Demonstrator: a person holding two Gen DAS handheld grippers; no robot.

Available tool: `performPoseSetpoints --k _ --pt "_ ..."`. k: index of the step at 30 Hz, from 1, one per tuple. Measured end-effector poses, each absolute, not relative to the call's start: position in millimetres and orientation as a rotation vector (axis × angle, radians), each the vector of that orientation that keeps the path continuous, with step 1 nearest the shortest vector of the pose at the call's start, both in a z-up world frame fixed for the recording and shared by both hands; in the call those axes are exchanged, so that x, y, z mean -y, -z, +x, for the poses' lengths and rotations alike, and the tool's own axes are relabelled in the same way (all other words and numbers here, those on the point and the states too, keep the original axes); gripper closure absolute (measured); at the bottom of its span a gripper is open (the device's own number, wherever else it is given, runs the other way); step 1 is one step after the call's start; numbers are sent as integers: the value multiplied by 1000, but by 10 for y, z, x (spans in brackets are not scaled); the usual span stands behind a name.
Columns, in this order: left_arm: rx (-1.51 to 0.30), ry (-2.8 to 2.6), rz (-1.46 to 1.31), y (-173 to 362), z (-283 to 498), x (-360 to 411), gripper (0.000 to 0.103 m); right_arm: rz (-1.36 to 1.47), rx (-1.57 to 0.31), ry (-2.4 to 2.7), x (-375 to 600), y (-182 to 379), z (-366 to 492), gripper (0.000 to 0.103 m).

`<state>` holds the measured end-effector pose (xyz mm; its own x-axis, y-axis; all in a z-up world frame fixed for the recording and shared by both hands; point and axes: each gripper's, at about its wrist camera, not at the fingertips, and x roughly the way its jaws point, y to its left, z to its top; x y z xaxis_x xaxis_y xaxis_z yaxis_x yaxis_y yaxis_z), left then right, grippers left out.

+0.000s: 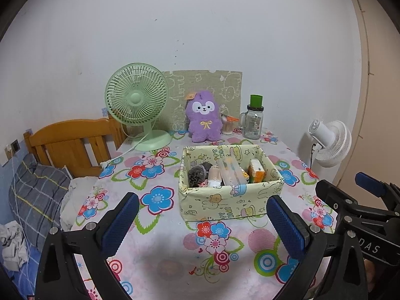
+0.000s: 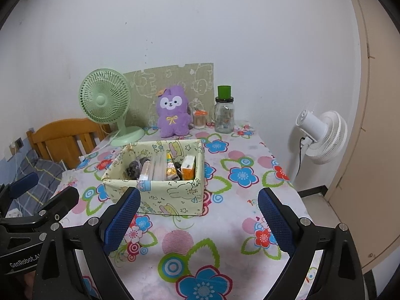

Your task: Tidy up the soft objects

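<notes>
Purple plush toy (image 1: pixel 204 117) upright behind fabric storage box (image 1: pixel 225 200) on floral tablecloth (image 1: pixel 175 250), left gripper (image 1: pixel 203 222) and right gripper (image 2: pixel 200 221) both spread wide, holding nothing.

A green desk fan (image 1: pixel 137 105) stands at the table's (image 1: pixel 175 262) far left corner. A glass jar (image 1: pixel 253 122) with a green lid sits near the far right corner. A white fan (image 2: pixel 322 136) stands beyond the right edge.
</notes>
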<state>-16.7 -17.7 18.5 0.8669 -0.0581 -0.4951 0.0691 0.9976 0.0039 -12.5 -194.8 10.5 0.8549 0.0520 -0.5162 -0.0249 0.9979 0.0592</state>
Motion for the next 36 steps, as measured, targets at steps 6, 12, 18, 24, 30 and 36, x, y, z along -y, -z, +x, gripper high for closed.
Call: performPoseSetpoints --k 6,12,18,24,30,36 --pt "-508 64 21 -202 -164 165 0 54 -538 -50 1937 -127 -119 6" --pt "-506 63 20 -205 -157 159 0 54 -540 -53 1928 -130 -115 6" --pt "-506 63 19 -205 -157 155 0 54 -540 -53 1927 -129 -113 6" --pt "-510 59 15 -202 -155 140 0 51 -544 -54 1913 -125 -103 6" --pt "-512 54 13 -200 -141 116 0 49 -549 -55 1894 -113 -89 6" --pt "-511 55 13 -199 -140 114 0 50 -549 -55 1896 -115 -86 6"
